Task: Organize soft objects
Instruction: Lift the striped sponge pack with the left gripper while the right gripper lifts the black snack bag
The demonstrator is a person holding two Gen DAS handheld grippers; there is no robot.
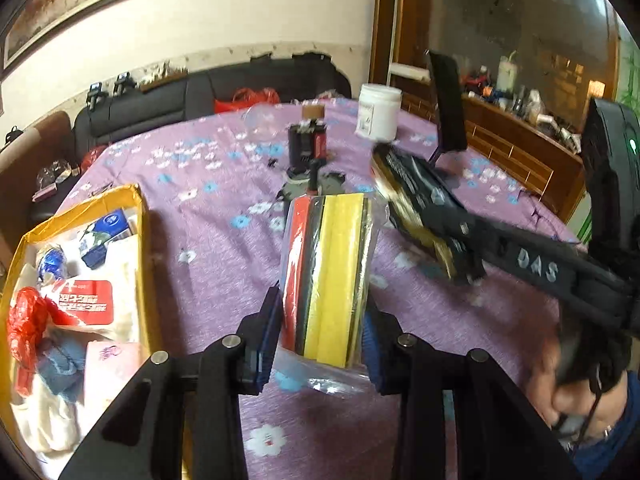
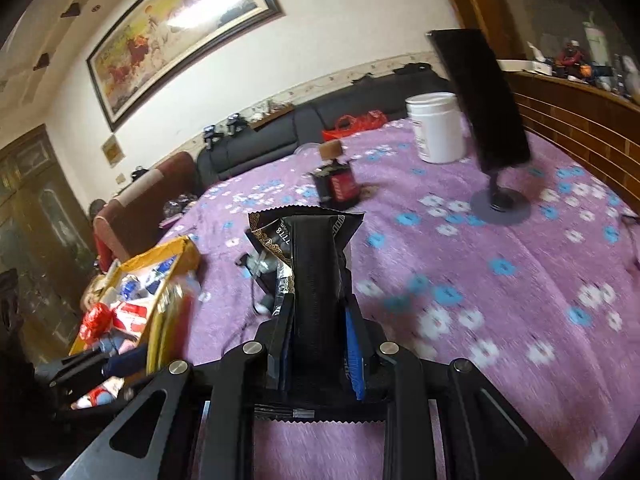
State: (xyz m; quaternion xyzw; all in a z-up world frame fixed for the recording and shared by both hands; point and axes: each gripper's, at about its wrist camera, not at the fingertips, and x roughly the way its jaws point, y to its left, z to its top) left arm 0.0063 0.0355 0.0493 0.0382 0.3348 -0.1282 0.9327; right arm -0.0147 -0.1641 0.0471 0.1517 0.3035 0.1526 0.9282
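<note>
To the left of our left fingers [image 1: 320, 344] sits the yellow box [image 1: 138, 216], already holding soft things, one red label in Korean script. Those fingers clamp a wrapped sponge pack [image 1: 328, 276], red, black and yellow, above the counter [image 1: 224, 208]. Our right fingers [image 2: 316, 344], lettered "DAS", are closed on a black-and-gold pouch [image 2: 312, 256]; both, we judge, still await boxing.

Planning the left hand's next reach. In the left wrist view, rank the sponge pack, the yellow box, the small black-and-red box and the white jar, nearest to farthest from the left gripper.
1. Sponge pack: between the left gripper's fingers.
2. Yellow box: on the left, full of soft items.
3. Small black-and-red box: mid-table, straight ahead.
4. White jar: far edge, slightly right.
</note>
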